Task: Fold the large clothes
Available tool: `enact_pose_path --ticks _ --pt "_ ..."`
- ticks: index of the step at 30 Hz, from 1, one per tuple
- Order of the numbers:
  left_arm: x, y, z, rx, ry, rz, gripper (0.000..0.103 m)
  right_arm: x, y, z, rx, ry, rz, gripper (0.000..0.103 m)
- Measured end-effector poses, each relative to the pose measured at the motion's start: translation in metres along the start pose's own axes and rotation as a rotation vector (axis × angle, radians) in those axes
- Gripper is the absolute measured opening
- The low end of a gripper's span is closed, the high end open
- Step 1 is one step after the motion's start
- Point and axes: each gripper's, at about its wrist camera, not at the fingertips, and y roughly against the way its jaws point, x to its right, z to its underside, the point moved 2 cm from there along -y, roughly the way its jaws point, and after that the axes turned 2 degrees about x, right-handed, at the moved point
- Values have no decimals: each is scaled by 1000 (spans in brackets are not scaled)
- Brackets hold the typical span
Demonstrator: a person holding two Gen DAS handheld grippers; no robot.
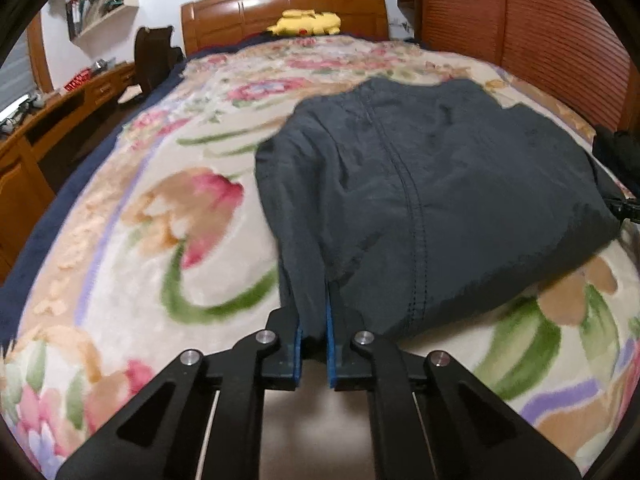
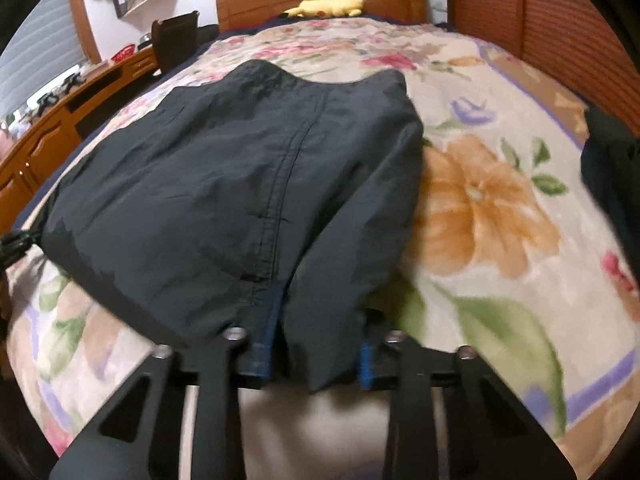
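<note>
A dark grey jacket (image 1: 420, 160) with a stitched seam down its middle lies spread on a floral blanket (image 1: 160, 240). In the left wrist view my left gripper (image 1: 314, 334) is shut on the jacket's near left hem, a fold of cloth pinched between the blue pads (image 1: 331, 340). In the right wrist view the same jacket (image 2: 240, 160) reaches the camera, and my right gripper (image 2: 316, 352) is shut on its near right hem. Bunched cloth fills the gap between the blue pads (image 2: 366, 364). The hem rises slightly off the blanket (image 2: 500, 220) at both grips.
A wooden headboard (image 1: 284, 4) with a yellow plush toy (image 1: 306, 22) stands at the far end of the bed. A wooden desk (image 1: 48, 120) and a dark chair (image 1: 154, 56) line the left side. A slatted wooden wardrobe (image 1: 540, 20) stands on the right. Another dark garment (image 2: 608, 168) lies at the bed's right edge.
</note>
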Motion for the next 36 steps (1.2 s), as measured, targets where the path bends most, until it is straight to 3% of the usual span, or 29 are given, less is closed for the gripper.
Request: enact_pose_path --ticks 4,8,13,20,25,28,31,33,36 --pt "-4 28 2 36 33 32 4 -2 9 -5 29 40 23 16" --pt "8 58 7 76 -6 10 4 -6 23 -11 63 65 55 14" --pt "19 102 27 133 -20 41 4 -11 50 -11 90 91 57 13" --pt "28 149 57 169 -33 49 4 -23 89 20 97 149 30 13" --pt "34 157 63 142 -60 20 4 -26 100 40 81 176 38 14" --pt "37 154 63 131 -68 -2 4 -27 96 42 76 188 87 20" --pt "39 151 63 122 -81 -23 5 -24 99 43 95 167 134 34" --pt "39 147 66 116 -86 -27 5 -22 107 44 117 165 153 49" --pt "37 141 71 113 -81 -24 5 -26 122 44 164 177 193 60"
